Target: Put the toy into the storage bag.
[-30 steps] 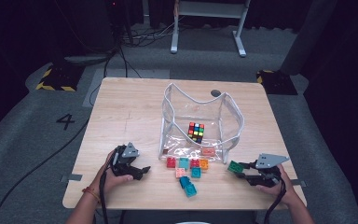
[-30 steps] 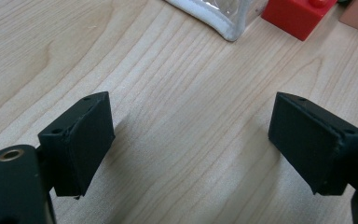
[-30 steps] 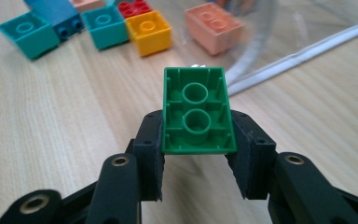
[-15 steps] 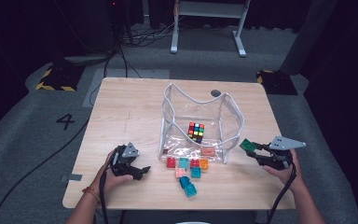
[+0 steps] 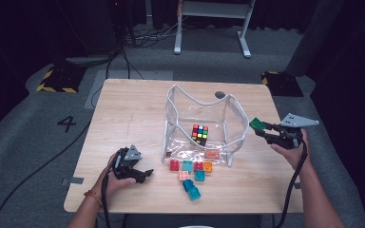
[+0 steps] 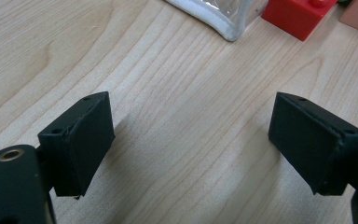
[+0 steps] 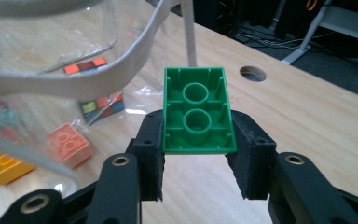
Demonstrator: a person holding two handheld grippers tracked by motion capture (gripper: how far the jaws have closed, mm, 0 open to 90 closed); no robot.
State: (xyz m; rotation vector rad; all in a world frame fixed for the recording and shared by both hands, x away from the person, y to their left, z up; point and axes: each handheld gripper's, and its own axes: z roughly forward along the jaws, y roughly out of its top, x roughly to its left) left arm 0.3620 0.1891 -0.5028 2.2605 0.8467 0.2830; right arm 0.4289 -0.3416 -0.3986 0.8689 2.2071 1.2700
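My right gripper [image 5: 262, 129] is shut on a green brick [image 5: 256, 124], held in the air just right of the clear bag [image 5: 233, 124]. In the right gripper view the green brick [image 7: 198, 109] sits underside up between the pads of the right gripper [image 7: 198, 135], with the bag's white rim [image 7: 74, 79] close ahead. A colour cube [image 5: 199, 134] and a salmon brick [image 5: 212, 154] lie inside the bag. My left gripper [image 5: 146, 175] rests on the table at the front left, open; its jaws [image 6: 191, 140] have only bare wood between them.
Several loose bricks lie in front of the bag, among them a red brick [image 5: 174, 165], an orange brick [image 5: 208, 166] and teal bricks [image 5: 191, 190]. In the left gripper view the red brick [image 6: 298, 16] shows beside the bag's corner [image 6: 223, 23]. A round hole [image 5: 220, 94] pierces the table behind the bag.
My right gripper has risen and moved away from the table's front edge with the green brick, up to the bag's right side. The left gripper has stayed in place.
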